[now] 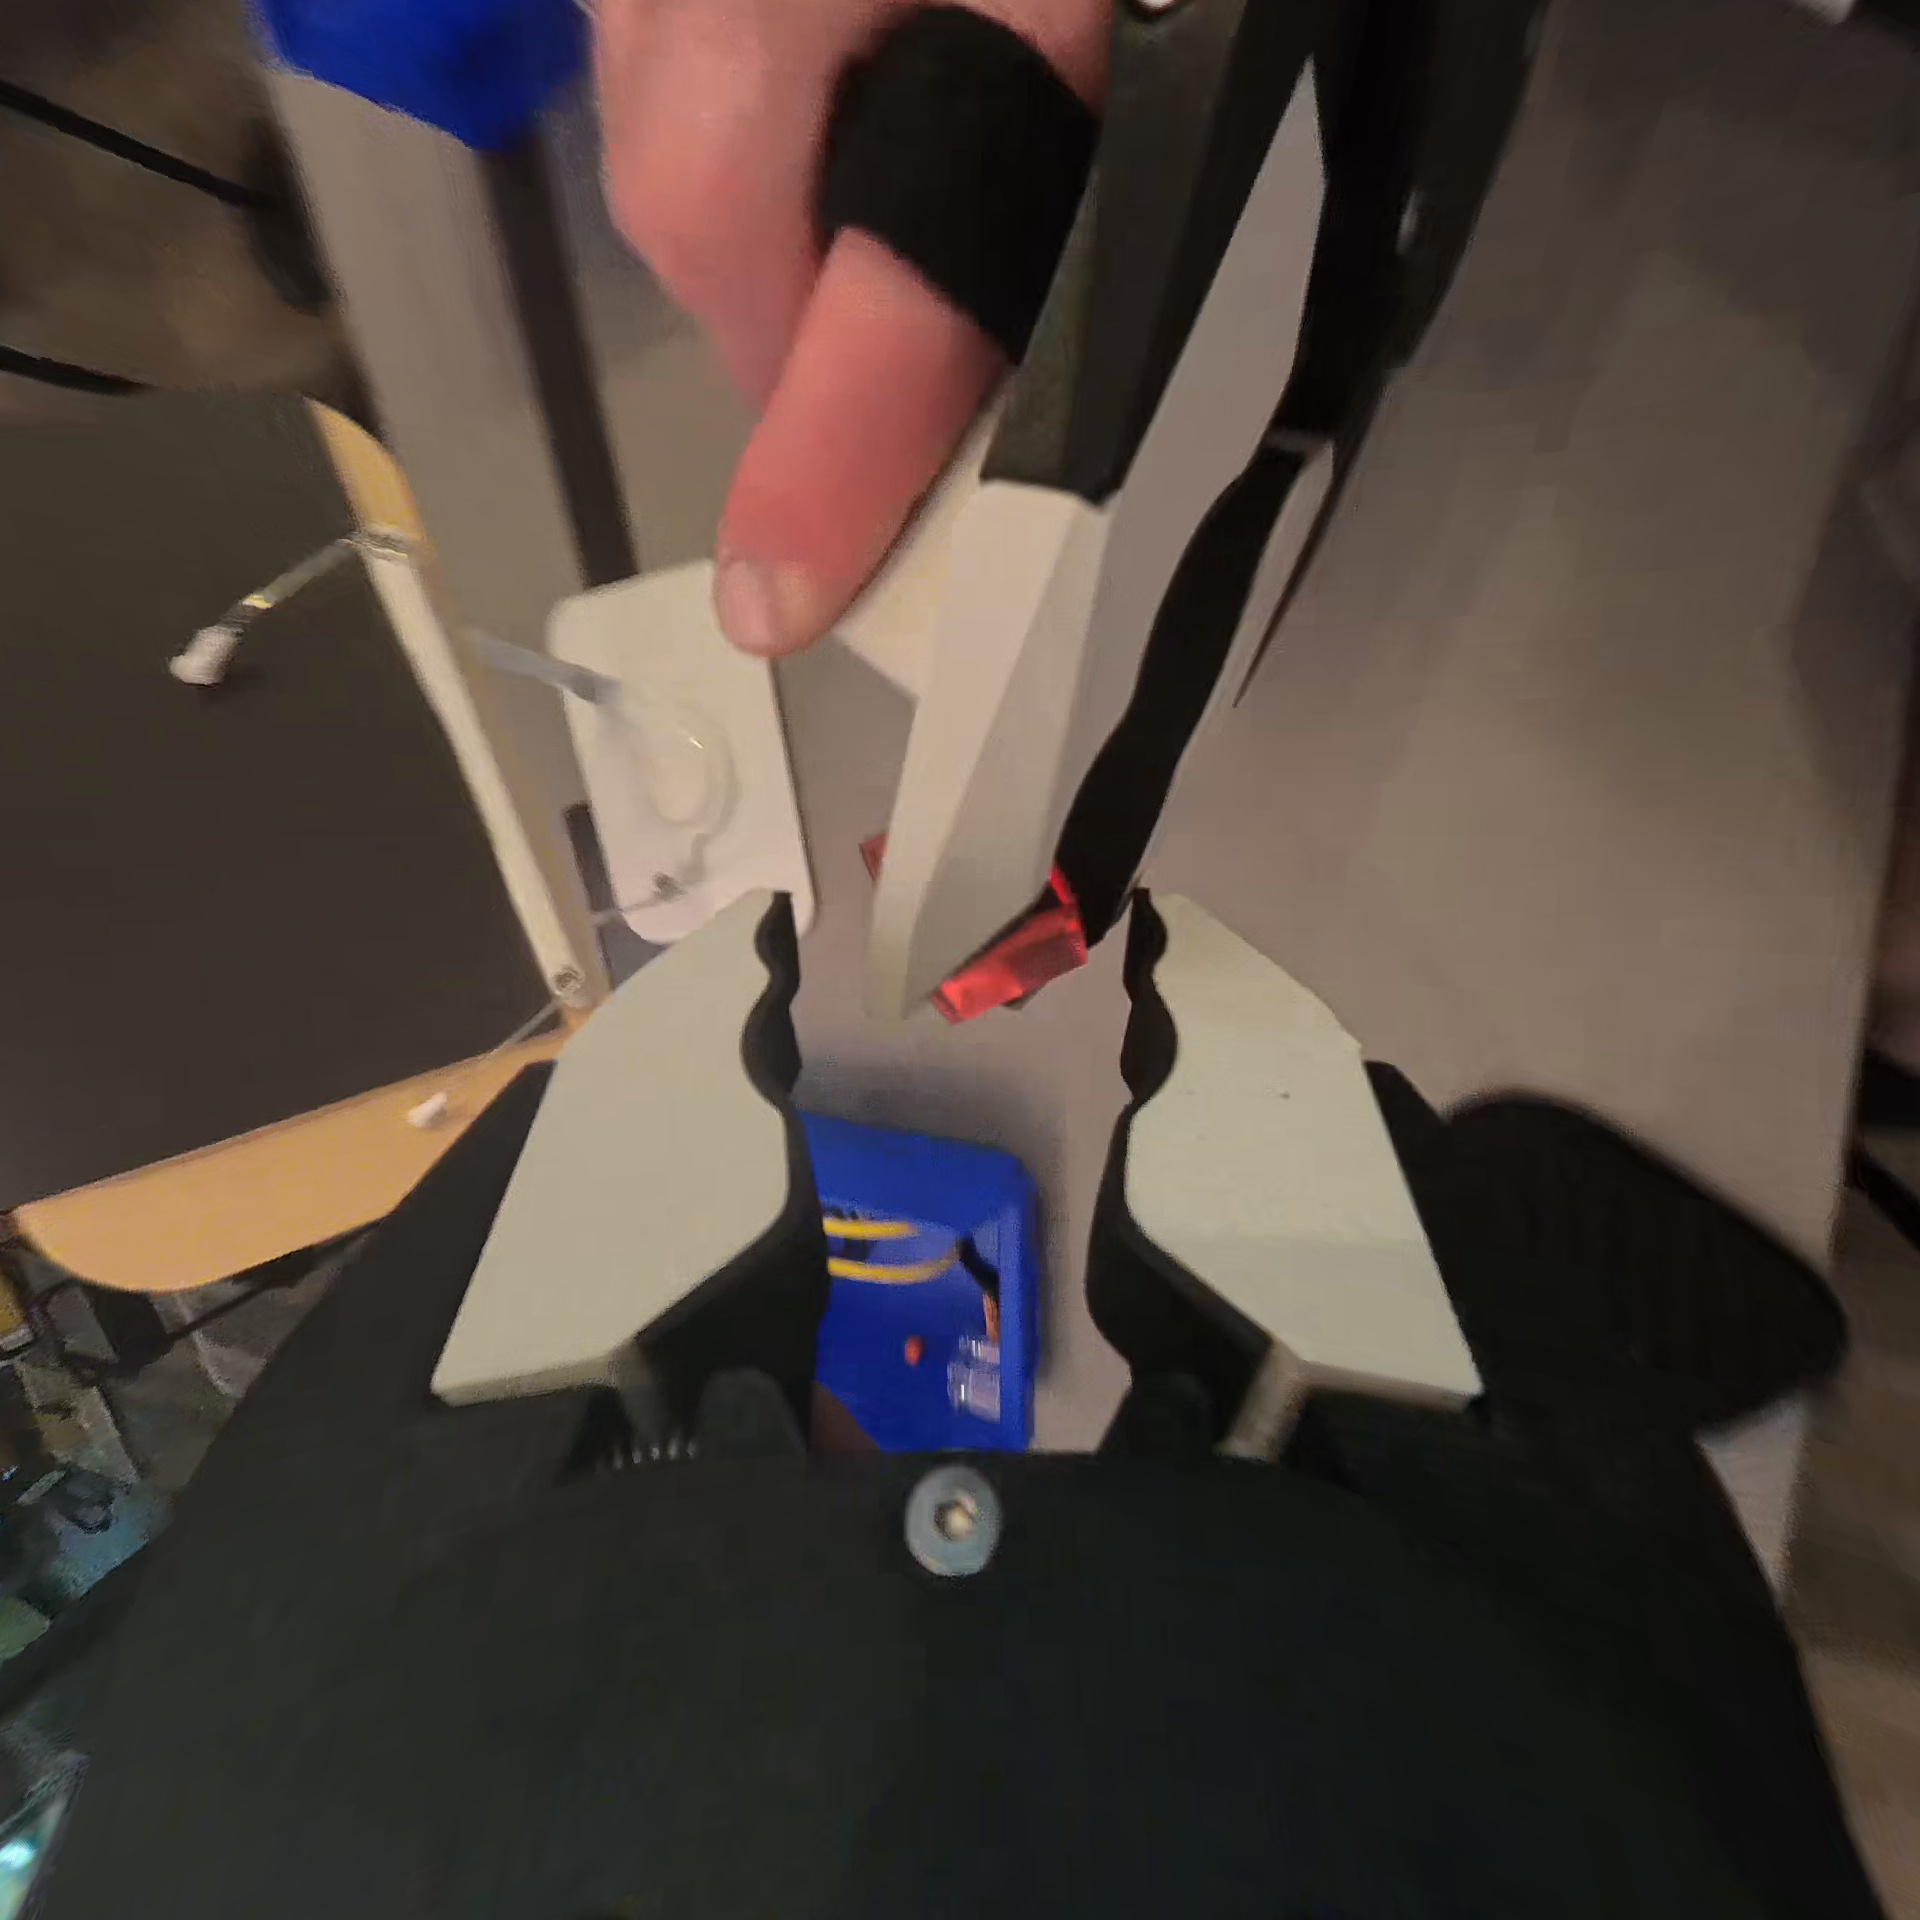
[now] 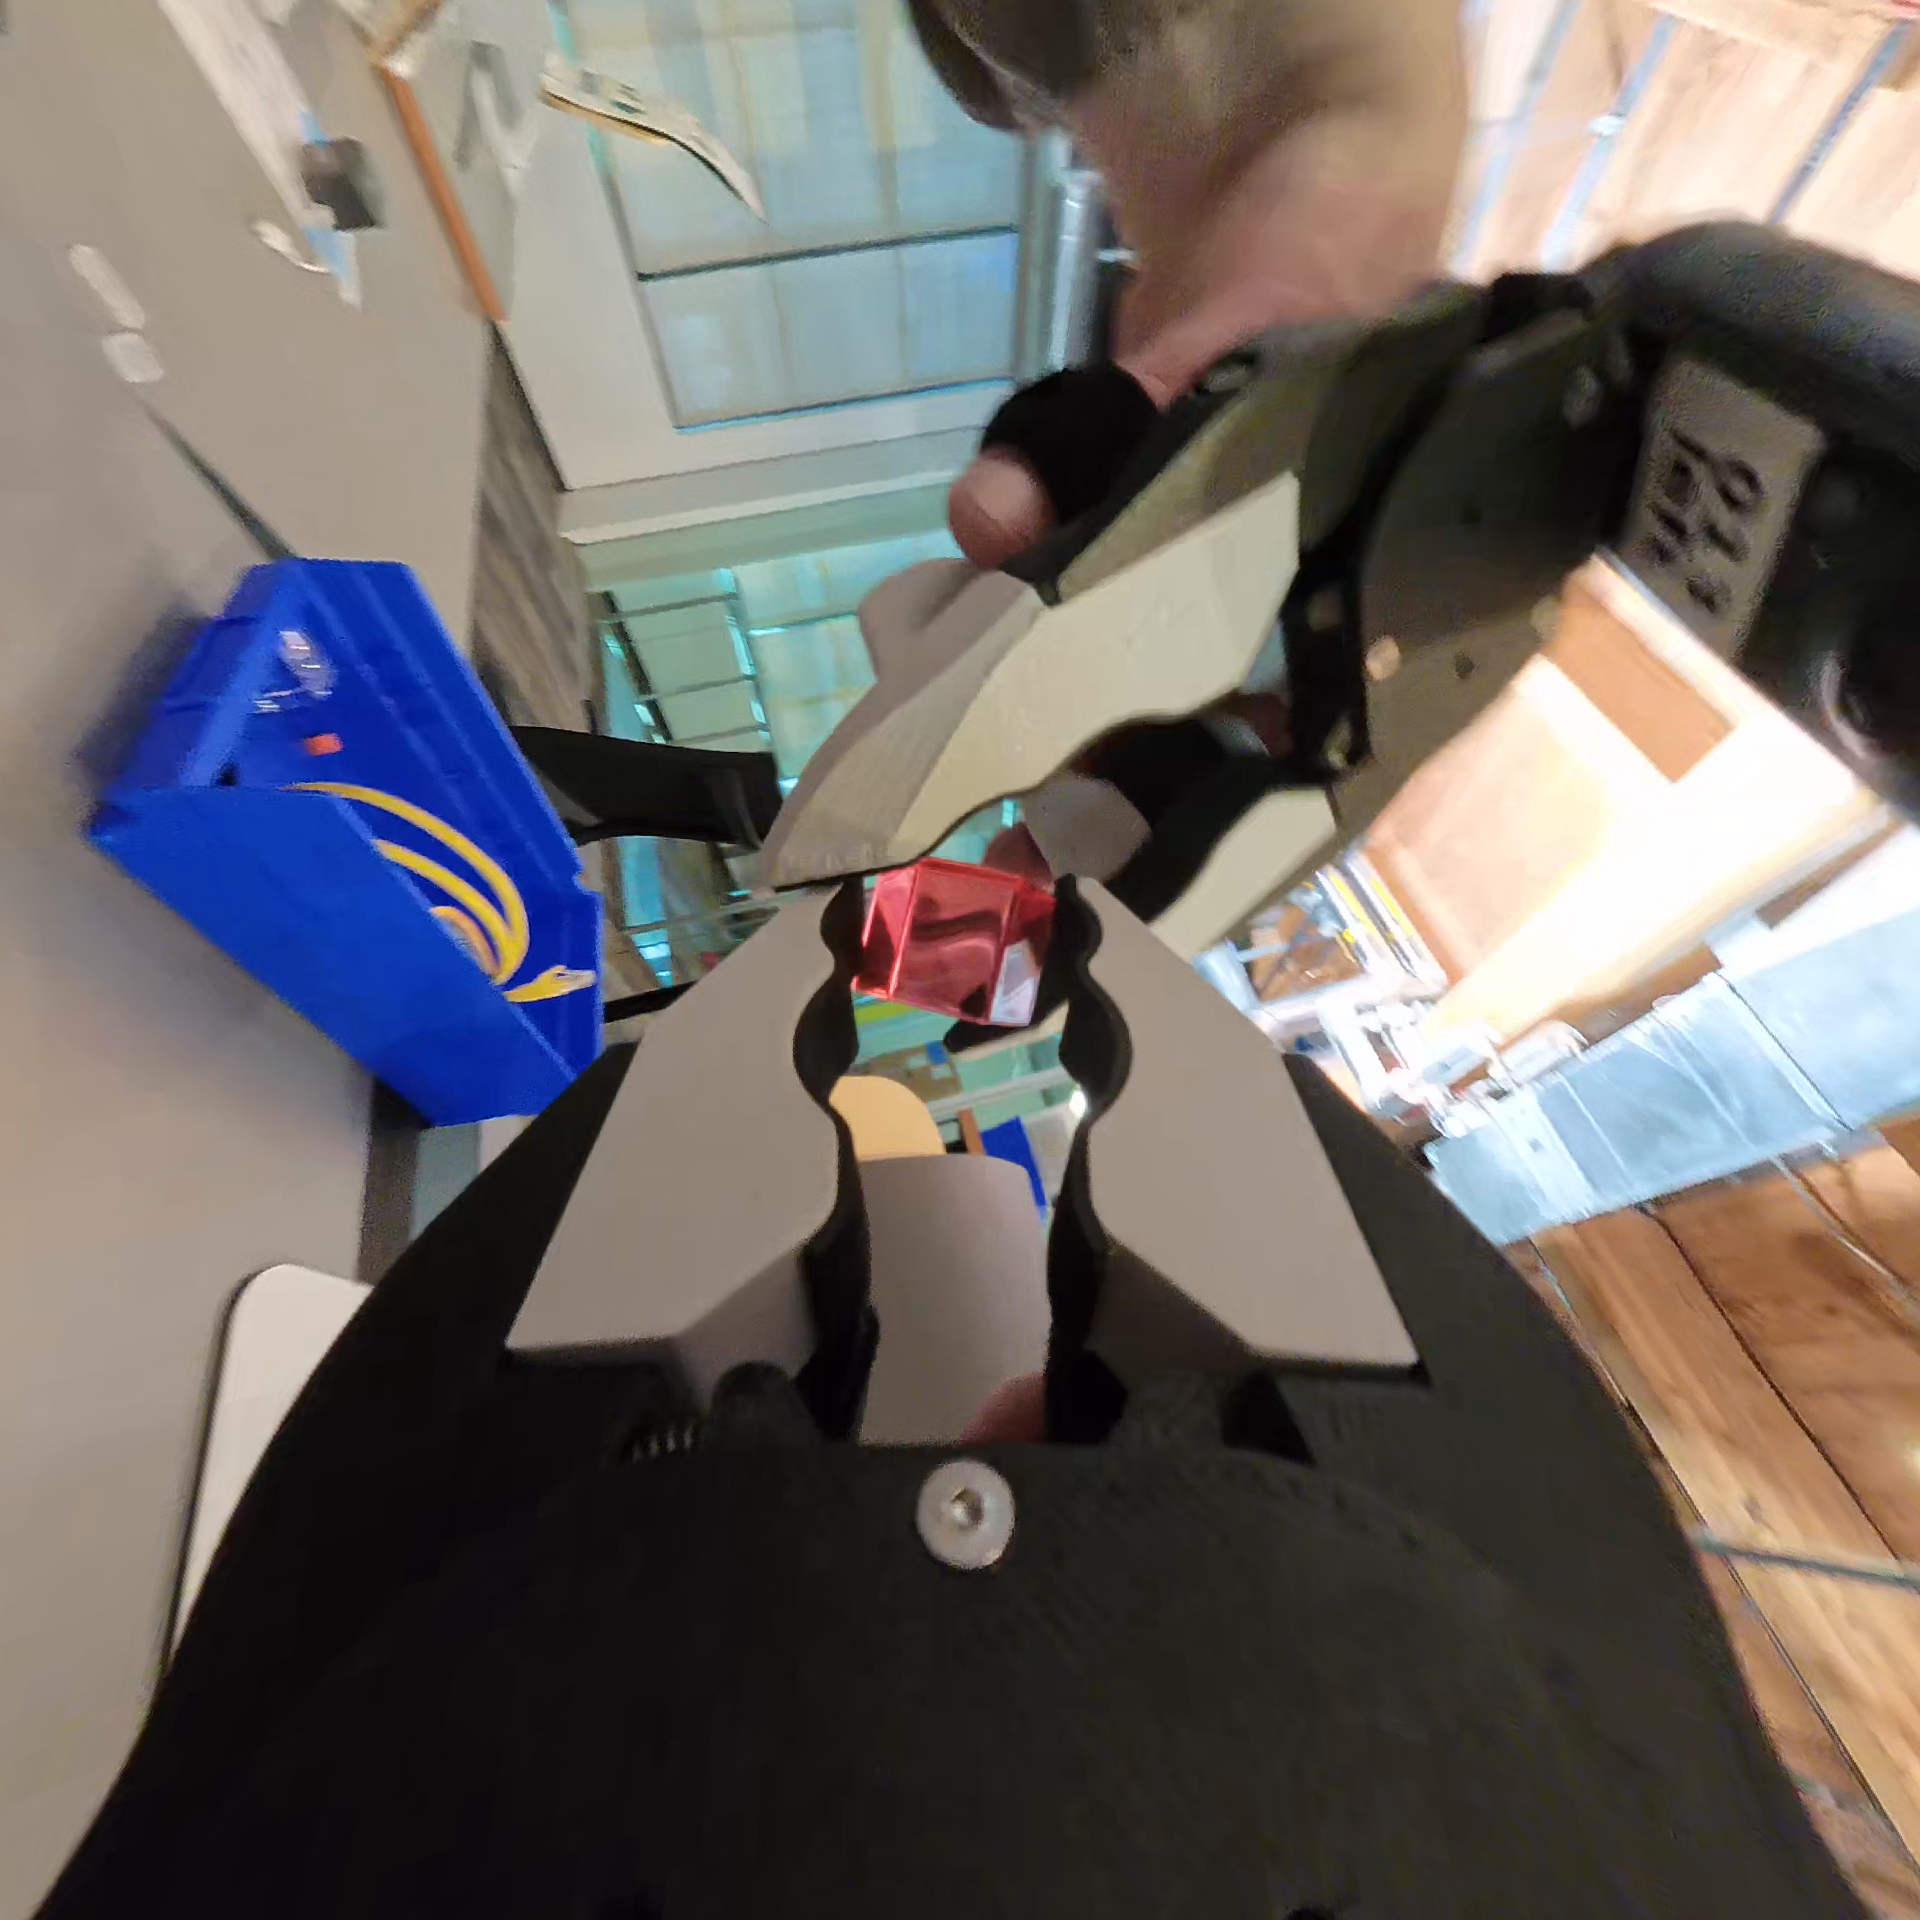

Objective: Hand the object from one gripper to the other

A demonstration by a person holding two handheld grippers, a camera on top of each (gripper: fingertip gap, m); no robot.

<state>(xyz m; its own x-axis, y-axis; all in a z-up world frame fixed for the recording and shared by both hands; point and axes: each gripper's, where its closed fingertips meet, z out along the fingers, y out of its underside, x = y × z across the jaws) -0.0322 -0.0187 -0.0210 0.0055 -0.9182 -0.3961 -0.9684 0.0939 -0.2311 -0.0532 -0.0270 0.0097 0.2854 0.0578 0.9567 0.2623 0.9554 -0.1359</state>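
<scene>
I read the small glossy red plastic-wrapped block (image 2: 951,940) as pinched at my right gripper (image 2: 956,914) tips, my left gripper (image 1: 961,914) spread wide around it; early release risks dropping it toward the blue bin (image 1: 935,1288) below.

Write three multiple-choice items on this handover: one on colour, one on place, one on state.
1. What colour is the bin? A green; B blue; C white.
2. Where is the cube? A in the bin; B on a chair; C between the right gripper's fingertips.
3. How is the left gripper? A open; B shut on the cube; C shut on the bin.

Answers: 1 B, its walls are plain blue. 2 C, the right wrist view shows the cube pinched at the tips. 3 A, its fingers stand wide apart.
</scene>
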